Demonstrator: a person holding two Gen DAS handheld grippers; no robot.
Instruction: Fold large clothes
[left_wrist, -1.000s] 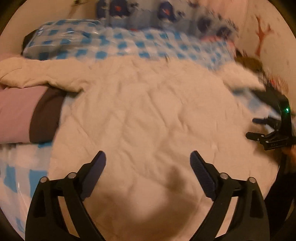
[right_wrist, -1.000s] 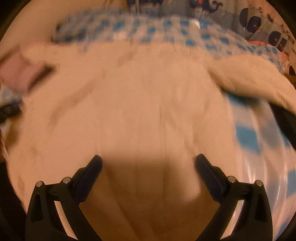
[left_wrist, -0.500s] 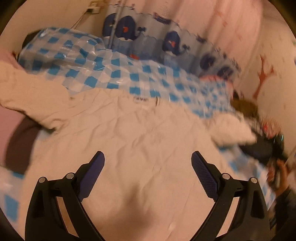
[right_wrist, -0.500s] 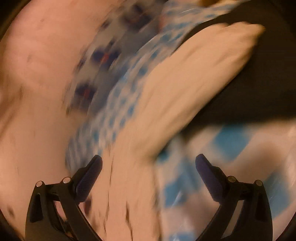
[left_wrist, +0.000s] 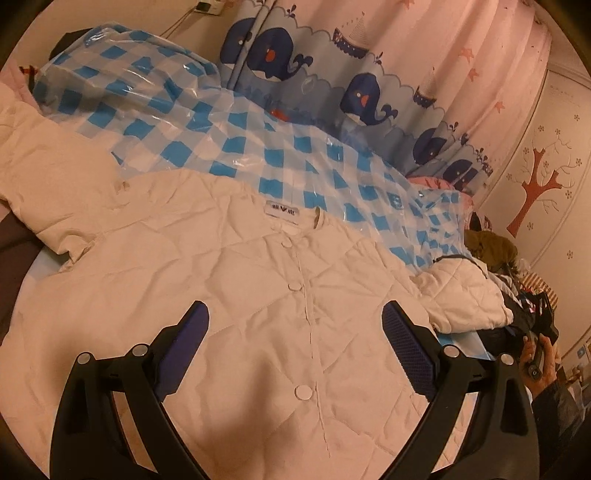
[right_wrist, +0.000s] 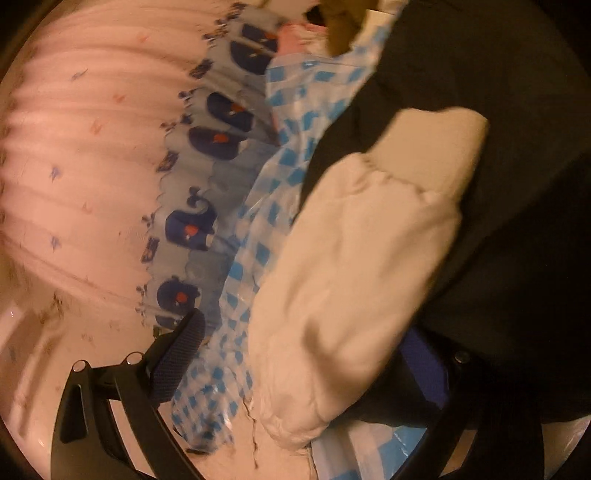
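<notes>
Whale-print curtain (left_wrist: 354, 92) hangs behind a bed w/ blue-check plastic cover (left_wrist: 258, 140); cream quilted jacket (left_wrist: 258, 295) lies flat on it, buttoned front up, label at the collar. Left gripper (left_wrist: 295, 350) hovers over the jacket front, jaws spread wide, holding nothing. Right gripper (right_wrist: 306, 365), also spread apart, has the jacket's sleeve (right_wrist: 354, 266) lying between its fingers, not pinched, dark fabric (right_wrist: 498, 110) beside it.

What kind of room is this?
Probably a child's bedroom: a whale curtain, a tree sticker on the wall, and a white jacket spread on what looks like a bed.
</notes>
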